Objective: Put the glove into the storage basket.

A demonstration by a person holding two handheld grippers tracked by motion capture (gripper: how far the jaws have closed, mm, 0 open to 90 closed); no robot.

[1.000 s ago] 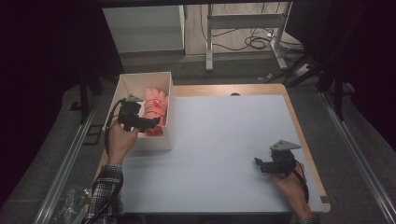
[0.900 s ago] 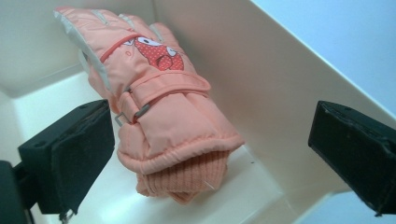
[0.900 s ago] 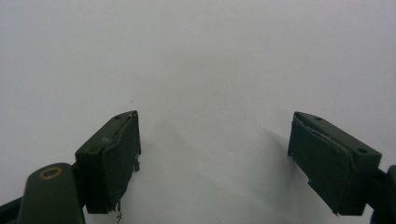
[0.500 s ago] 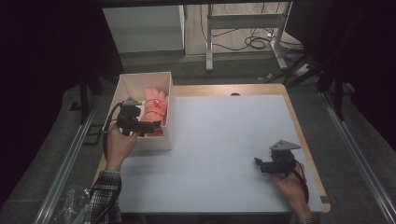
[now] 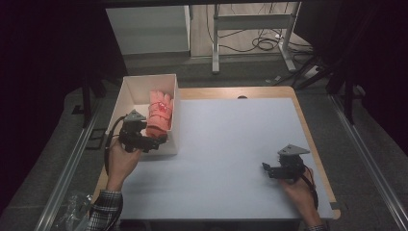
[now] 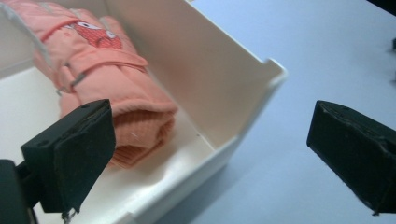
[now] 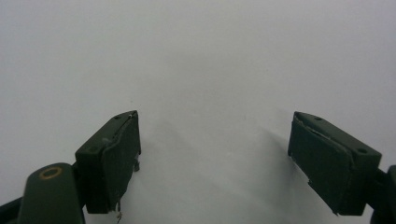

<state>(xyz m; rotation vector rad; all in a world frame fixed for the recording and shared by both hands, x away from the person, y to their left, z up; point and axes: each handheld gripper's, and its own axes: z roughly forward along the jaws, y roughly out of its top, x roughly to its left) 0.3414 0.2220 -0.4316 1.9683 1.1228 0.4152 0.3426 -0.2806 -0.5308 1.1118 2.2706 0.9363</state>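
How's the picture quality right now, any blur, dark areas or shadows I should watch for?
High view: the pale blue table top is evenly lit and the surroundings fall to near black. Left gripper view: the pink padded glove in the white open box is slightly soft, and the left claw is blurred at its near edges. Right gripper view: the right claw is dim and casts faint shadows on the table.

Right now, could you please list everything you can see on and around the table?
Box: one, white, open-topped, at the table's far left corner.
Garment: one, pink-orange, rolled, inside the box against its right wall.
Table: one, pale surface with a wooden edge.
Desk frame: one, grey, on the floor beyond the table, cables beside it.
Left gripper: one, black, open, at the box's near corner.
Right gripper: one, black, open, above bare tabletop near the right edge.
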